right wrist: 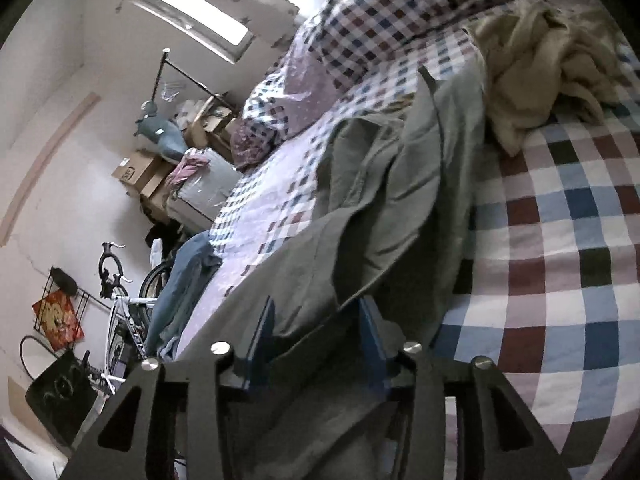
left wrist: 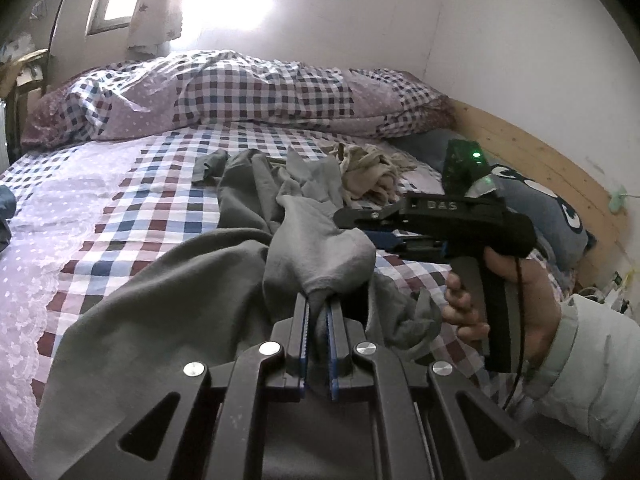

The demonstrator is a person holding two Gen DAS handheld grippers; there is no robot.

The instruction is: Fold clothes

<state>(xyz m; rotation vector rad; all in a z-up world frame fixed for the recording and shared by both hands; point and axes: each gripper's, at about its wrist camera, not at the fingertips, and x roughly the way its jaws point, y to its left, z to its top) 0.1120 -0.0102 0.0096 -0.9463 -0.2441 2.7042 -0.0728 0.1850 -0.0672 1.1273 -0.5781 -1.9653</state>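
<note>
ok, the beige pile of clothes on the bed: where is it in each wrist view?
Left wrist: the beige pile of clothes lies just above centre, beyond the grey garment that the left gripper pinches.
Right wrist: the pile is at the upper right, past the far end of the grey garment.
Shared landmark: the checked duvet bunched behind it.

Gripper (left wrist: 318, 312) on grey garment (left wrist: 168, 300) (bunched)

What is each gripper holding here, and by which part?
The left gripper pinches a bunched fold of the grey garment. The right gripper straddles grey cloth with fingers apart, gripping nothing.
</note>
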